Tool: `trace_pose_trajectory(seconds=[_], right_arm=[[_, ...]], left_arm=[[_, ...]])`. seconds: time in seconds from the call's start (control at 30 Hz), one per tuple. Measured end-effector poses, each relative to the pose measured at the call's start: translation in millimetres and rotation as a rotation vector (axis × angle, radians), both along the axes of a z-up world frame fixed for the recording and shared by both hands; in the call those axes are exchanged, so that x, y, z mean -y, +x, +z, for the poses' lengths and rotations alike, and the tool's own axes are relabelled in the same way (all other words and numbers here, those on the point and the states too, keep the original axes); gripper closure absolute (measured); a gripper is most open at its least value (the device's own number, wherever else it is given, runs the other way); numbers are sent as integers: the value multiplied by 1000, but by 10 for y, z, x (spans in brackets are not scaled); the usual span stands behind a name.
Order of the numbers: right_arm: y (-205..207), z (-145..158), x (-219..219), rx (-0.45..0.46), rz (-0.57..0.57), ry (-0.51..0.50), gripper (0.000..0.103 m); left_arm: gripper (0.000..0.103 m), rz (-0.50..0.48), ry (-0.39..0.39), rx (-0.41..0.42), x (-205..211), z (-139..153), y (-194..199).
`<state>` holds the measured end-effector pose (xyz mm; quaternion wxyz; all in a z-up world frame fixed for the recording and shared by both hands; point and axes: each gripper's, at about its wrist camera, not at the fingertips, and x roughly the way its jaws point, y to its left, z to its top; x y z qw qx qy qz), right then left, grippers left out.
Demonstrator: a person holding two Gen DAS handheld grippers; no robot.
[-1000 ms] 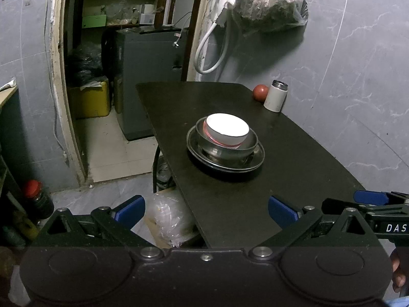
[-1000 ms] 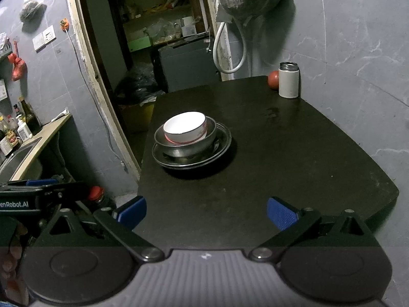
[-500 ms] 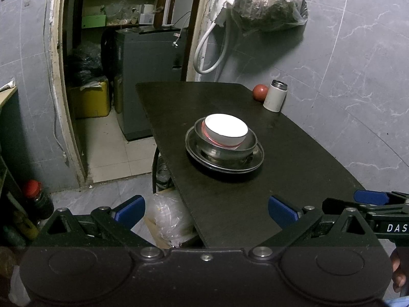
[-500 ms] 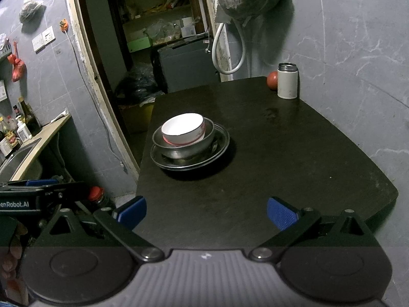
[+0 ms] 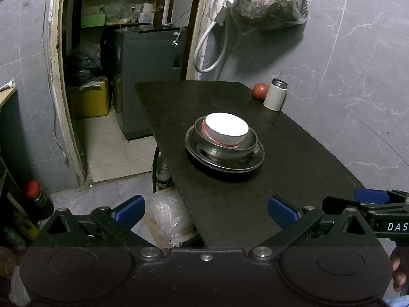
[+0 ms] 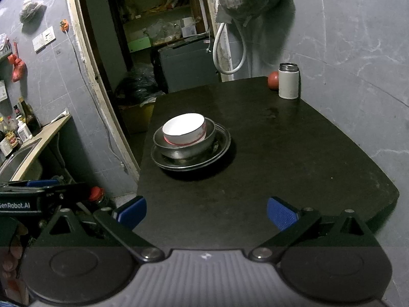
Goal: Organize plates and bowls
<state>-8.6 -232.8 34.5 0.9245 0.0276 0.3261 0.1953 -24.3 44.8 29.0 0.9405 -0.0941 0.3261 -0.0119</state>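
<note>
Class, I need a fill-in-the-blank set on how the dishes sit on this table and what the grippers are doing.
1. The white bowl sits inside the ___ bowl.
2. That bowl rests on a metal ___.
3. Beside the white canister lies a ___ round fruit.
4. Both grippers, left gripper and right gripper, are ___.

Answers: metal; plate; red; open

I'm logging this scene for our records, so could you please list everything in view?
White bowl: 1, white, red band, nested in the steel bowl.
Steel bowl: 1, silver, on the plates.
Steel plates: stacked, silver, mid-table; count unclear.
Flask: 1, white, far right table corner.
Round fruit: 1, red, beside the flask.
Table: 1, black.
Hanging bag: 1, clear, on the wall.
Left gripper: open, empty.
Right gripper: open, empty.
</note>
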Motion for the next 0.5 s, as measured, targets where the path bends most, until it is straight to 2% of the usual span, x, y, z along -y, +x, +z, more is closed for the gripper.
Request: trace_pose_trajectory(seconds=[0.5], right_arm=[[-5, 8, -28, 4, 1, -3, 0]], left_arm=[[1, -1, -7, -5, -42, -14, 16]])
